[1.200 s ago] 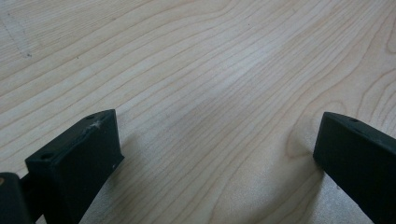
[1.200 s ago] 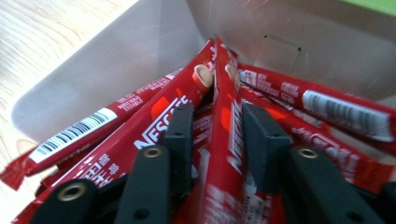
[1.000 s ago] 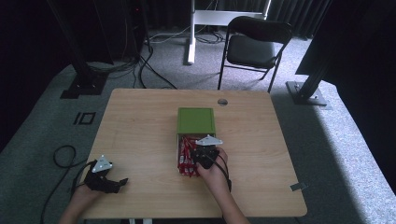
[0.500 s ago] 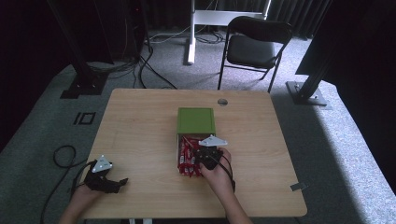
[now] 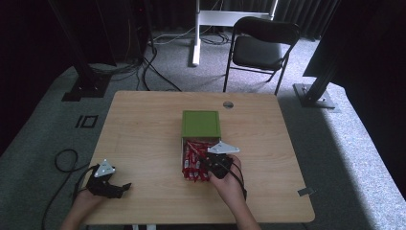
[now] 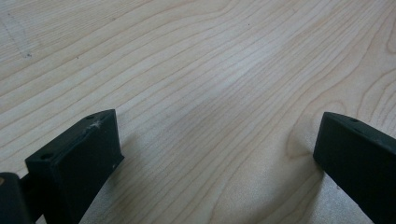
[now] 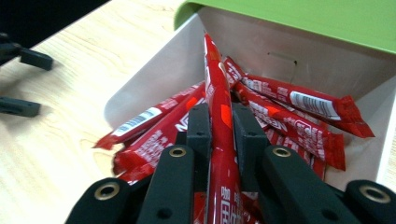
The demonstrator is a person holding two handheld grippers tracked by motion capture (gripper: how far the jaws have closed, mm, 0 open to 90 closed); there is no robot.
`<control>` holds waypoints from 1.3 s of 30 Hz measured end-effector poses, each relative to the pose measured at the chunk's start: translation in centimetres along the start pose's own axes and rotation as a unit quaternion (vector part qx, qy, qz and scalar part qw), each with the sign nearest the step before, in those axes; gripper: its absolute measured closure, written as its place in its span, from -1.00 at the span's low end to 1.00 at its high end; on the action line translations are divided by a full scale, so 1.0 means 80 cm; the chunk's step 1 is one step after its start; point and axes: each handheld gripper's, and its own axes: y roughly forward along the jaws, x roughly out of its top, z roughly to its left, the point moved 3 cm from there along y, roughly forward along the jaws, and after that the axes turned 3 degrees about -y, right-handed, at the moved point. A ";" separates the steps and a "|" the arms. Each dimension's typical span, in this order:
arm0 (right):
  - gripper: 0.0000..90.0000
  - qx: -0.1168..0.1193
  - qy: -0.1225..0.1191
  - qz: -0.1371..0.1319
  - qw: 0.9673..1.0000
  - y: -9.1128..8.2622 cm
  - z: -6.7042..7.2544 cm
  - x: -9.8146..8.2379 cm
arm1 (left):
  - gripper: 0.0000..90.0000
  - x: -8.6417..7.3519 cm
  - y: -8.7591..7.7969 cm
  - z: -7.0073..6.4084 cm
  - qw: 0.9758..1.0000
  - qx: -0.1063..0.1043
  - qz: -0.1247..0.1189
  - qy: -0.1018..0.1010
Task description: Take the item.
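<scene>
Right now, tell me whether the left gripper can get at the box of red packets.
Probably yes: bare table lies between the open left gripper and the box, though the right gripper already works there, shut on a red packet.

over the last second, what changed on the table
The right gripper, over the open box of red sachets, has just been closing its jaws and now pinches one red sachet between them; the hand has edged a little toward the near edge of the table. The left gripper stayed put on the near left, jaws open on bare wood. The green lid and the other sachets kept their places.
</scene>
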 end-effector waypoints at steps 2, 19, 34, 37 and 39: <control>0.77 0.004 -0.002 -0.003 1.000 -0.005 0.001 0.001 | -0.96 0.000 0.000 0.000 1.000 0.000 -0.001 -0.001; 0.77 0.043 0.011 -0.055 0.998 -0.043 0.005 0.022 | -0.96 0.000 0.000 0.000 1.000 0.000 0.000 0.000; 0.77 -0.025 0.023 -0.114 0.993 -0.068 -0.025 0.038 | -0.96 0.000 0.000 0.000 1.000 0.000 0.000 0.000; 0.77 -0.040 0.028 -0.123 0.991 -0.072 -0.034 0.041 | -0.96 0.000 0.000 0.000 1.000 0.000 0.000 0.000; 0.77 -0.052 0.037 -0.134 0.989 -0.077 -0.043 0.042 | -0.96 0.000 0.000 0.000 1.000 0.000 0.001 0.000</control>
